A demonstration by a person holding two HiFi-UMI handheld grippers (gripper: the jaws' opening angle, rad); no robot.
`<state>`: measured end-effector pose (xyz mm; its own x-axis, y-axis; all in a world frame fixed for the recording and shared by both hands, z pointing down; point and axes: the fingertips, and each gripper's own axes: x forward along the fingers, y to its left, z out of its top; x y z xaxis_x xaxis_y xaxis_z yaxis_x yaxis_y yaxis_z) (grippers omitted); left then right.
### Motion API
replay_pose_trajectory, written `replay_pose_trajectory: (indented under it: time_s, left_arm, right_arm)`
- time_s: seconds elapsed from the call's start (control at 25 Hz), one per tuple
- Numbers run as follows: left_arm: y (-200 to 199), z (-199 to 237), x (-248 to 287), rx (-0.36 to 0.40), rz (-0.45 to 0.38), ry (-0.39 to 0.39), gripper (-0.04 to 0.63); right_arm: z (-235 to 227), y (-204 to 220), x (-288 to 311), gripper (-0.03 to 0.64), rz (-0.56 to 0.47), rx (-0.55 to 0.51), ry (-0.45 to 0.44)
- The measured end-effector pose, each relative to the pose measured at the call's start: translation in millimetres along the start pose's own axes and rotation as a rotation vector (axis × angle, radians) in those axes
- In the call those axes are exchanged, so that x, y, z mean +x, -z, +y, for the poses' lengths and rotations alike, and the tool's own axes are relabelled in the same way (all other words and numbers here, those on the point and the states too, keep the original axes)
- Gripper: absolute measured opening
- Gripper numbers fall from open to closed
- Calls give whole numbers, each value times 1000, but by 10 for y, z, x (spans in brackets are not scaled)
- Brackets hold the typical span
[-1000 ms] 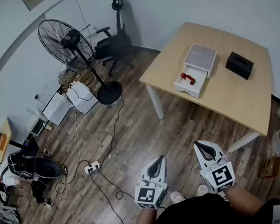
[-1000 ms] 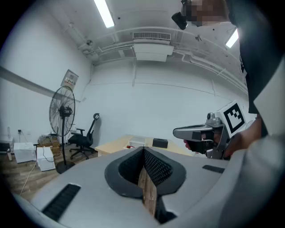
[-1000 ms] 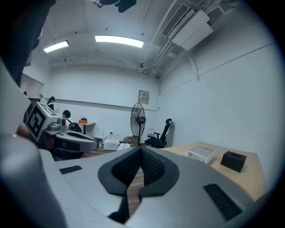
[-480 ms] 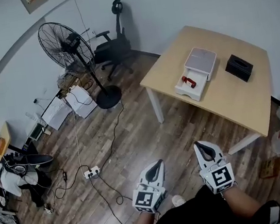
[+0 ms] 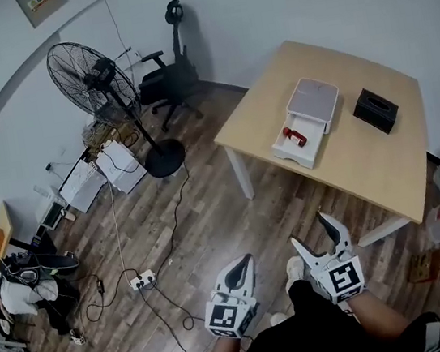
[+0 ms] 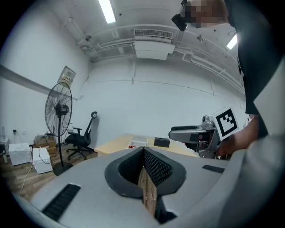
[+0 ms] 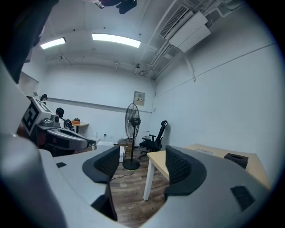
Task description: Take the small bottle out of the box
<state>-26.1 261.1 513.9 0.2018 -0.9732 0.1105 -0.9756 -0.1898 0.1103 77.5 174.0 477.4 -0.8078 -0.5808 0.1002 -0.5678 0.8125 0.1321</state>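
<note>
Shut a second ago, the right tool (image 5: 308,230) is opening, empty, well short of the worktop (image 5: 365,161), likely readying for the small bottle (image 5: 294,135) in the box (image 5: 310,106). The left tool (image 5: 243,262) is closed, empty.

The light-grey plastic left gripper (image 5: 246,259) and right gripper (image 5: 310,231) have pointed shells, black ribbed pads (image 7: 182,171) and white cubes (image 5: 227,319) with black square markers. The right gripper's jaws are opening, empty. The person wears a black top (image 5: 326,337) and white shoes (image 5: 296,266).

Bright, even light falls from ceiling strip lights (image 7: 116,40), leaving soft shadows. Every view bows at its edges, and both gripper views blacken in the corners.
</note>
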Motion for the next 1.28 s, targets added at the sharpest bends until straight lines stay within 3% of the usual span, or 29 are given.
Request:
replay_pose_trajectory:
  time_s: [0.28, 0.36, 1.0, 1.28]
  left_arm:
    - [-47, 275, 513, 7, 28, -3, 14]
    - [-61, 350, 705, 8, 39, -5, 14]
    - [-368, 632, 2068, 32, 60, 26, 15]
    - [-422, 834, 2422, 33, 63, -14, 14]
  right_arm:
    - [-476, -11, 499, 526, -56, 0, 28]
    - [-653, -2, 633, 558, -31, -5, 37]
    - [-1741, 289, 1554, 561, 75, 8, 16]
    - [-2047, 504, 1824, 561, 121, 42, 8]
